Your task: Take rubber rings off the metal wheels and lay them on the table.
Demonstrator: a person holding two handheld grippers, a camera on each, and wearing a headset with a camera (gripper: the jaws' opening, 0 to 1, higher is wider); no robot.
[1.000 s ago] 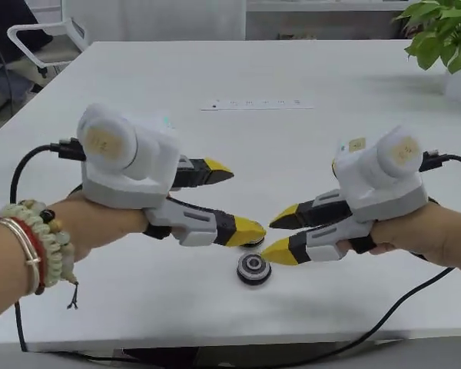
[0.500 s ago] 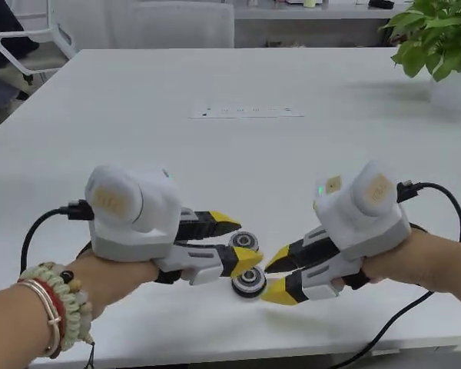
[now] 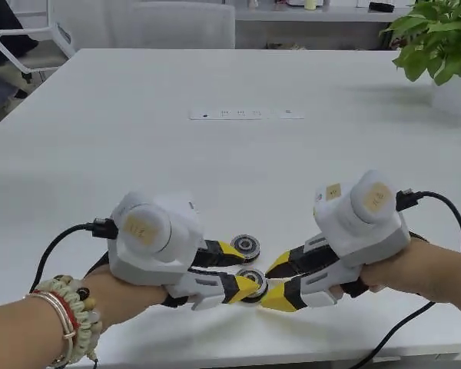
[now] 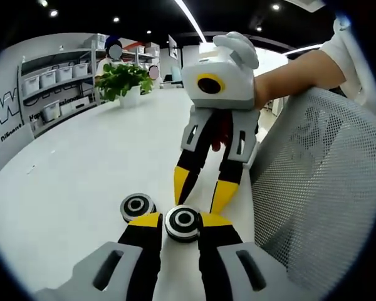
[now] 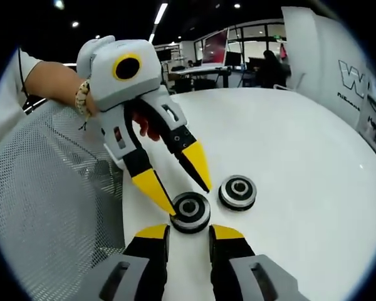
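Rubber-ringed near wheel [image 5: 190, 212] clamped between left gripper [image 4: 181, 221] tips; right gripper [image 5: 189, 232] jaws apart just short of it, second wheel [image 5: 238, 191] beside.

A big "W" stood on the wall [image 4: 5, 108], far left of the left fingers [image 4: 145, 227]; smaller print under it was unreadable. Another "W" stood on a panel [image 5: 354, 74], far right of the right fingers [image 5: 227, 237].

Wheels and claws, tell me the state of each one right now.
Left claw: jaws flank near wheel; grip cannot be told.
Right claw: open, tips just short of near wheel.
Near wheel: lying flat, rubber ring on.
Far wheel: lying flat, ringed, untouched.
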